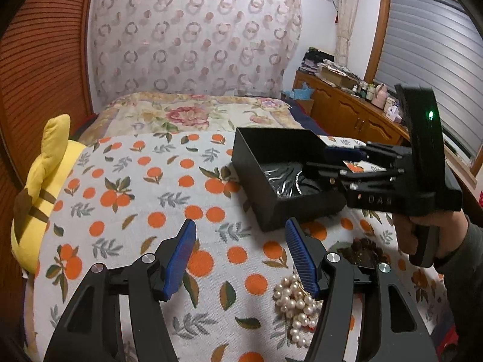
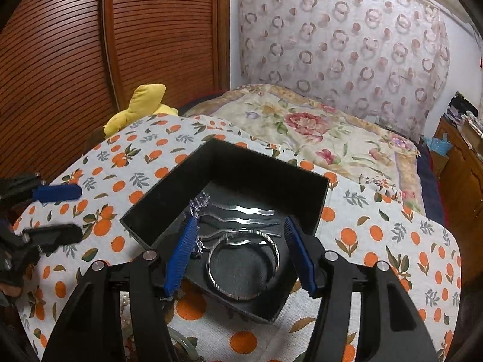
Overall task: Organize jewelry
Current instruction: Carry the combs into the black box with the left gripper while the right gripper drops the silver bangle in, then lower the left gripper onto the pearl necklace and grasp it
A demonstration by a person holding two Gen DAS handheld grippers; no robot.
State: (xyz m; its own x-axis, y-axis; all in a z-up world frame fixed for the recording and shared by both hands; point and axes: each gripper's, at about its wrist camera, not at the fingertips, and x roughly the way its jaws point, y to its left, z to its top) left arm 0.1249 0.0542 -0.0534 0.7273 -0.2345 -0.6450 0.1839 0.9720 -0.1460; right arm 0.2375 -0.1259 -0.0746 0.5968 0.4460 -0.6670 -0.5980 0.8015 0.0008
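Left gripper: left gripper (image 1: 240, 258) sits low in the left wrist view, blue pads spread wide apart, nothing between them — only the orange-print cloth (image 1: 145, 211) beneath.
Right gripper: right gripper (image 2: 240, 252) hangs over the near part of the black box (image 2: 265, 178), its blue fingers parted and empty; seen from the left wrist camera it reaches in from the right of the frame over the box rim.
Right hand: right hand (image 1: 422, 235) wraps the gripper's handle at the right edge of the left wrist view.
Bangle: silver bangle (image 2: 243, 267) lies flat on the box floor, centre-low in the right wrist view, between the two parted fingers but untouched.
Hair clips: wavy silver clips (image 2: 241, 214) lie in a row just above the bangle, inside the box.
Crinkled silver piece: crinkled silver piece (image 2: 197, 205) by the left finger — cannot tell what it is.
Pearls: pearl strand (image 1: 297, 306) heaped on the cloth at lower right of the left wrist view, touching the left gripper's right finger.
Dark beads: dark bead cluster (image 1: 363, 252) just above the pearls.
Plush toy: yellow plush toy (image 1: 39, 187) at the left edge.
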